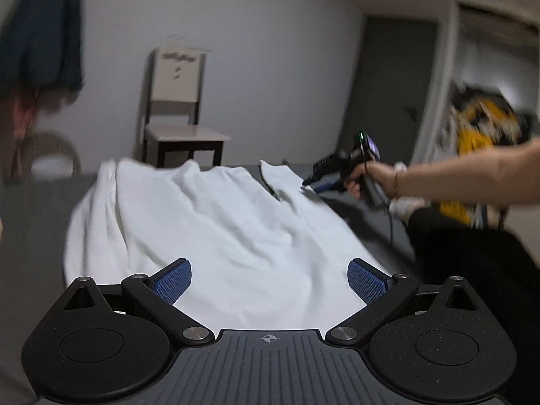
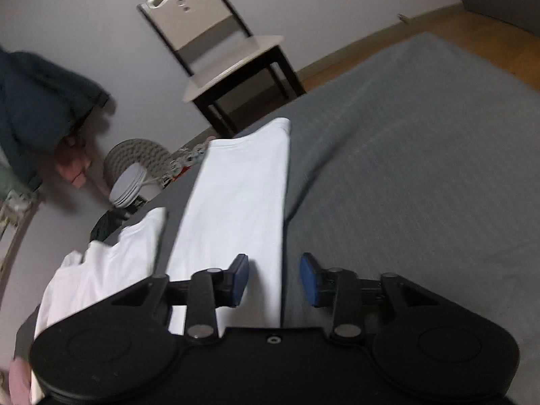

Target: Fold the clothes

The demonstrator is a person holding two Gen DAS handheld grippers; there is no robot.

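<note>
A white garment (image 1: 219, 222) lies spread and wrinkled on the grey bed (image 1: 30, 222). My left gripper (image 1: 270, 280) hovers over its near hem, wide open, with nothing between its blue pads (image 1: 172, 280). A hand holds my right gripper (image 1: 332, 172) at the garment's far right corner. In the right wrist view, a long white strip of the garment (image 2: 243, 202) runs away from the right gripper (image 2: 275, 280). Its straight right edge passes between the open fingers (image 2: 308, 280). More white cloth (image 2: 111, 270) lies bunched to the left.
A chair (image 1: 179, 111) stands against the wall beyond the bed, with a wicker basket (image 1: 47, 155) to its left. Dark blue clothing (image 1: 44, 33) hangs top left. A yellow and black heap (image 1: 479, 128) sits at right. Bare grey bedding (image 2: 422, 168) stretches right of the garment.
</note>
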